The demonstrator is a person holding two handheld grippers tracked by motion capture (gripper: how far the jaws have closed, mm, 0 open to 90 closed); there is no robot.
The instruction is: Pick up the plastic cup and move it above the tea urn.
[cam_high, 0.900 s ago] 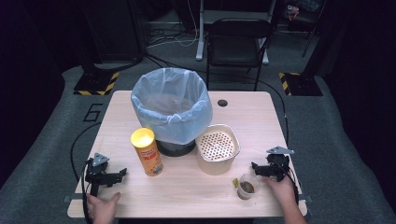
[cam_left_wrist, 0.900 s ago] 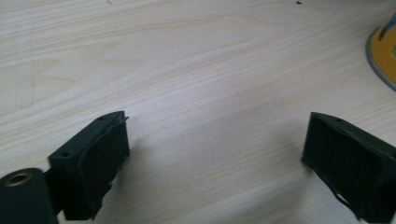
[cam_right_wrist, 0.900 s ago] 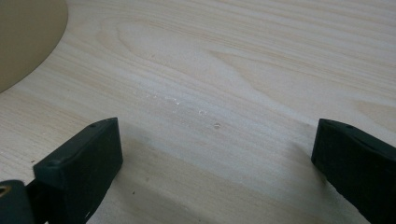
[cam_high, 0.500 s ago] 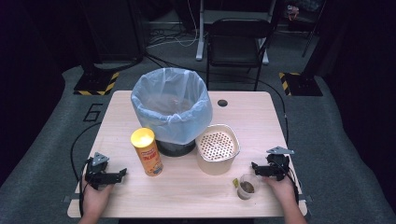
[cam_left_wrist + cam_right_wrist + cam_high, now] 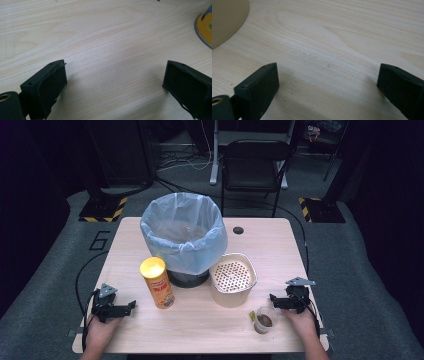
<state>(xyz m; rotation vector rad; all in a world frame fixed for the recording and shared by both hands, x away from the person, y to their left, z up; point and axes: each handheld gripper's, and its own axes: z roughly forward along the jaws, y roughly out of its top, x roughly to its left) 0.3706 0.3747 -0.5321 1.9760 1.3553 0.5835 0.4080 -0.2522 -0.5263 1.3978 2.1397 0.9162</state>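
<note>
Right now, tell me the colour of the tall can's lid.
Yellow: the tall can has a yellow lid, clearest in the high view.

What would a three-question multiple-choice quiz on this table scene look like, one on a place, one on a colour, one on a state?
1. Where does the small cup stand?
A. inside the lined bin
B. on the table near the right gripper
C. on the chair

2. What colour is the lid of the tall can?
A. yellow
B. green
C. white

3. How do the left gripper's jaws stand?
A. shut on the can
C. shut on a bag
B. open, with bare table between them

Answers: 1 B, the high view shows the cup just beside the right gripper; 2 A, the can's top shows yellow from above; 3 B, the left gripper view shows wood grain between the wide-apart jaws.
</note>
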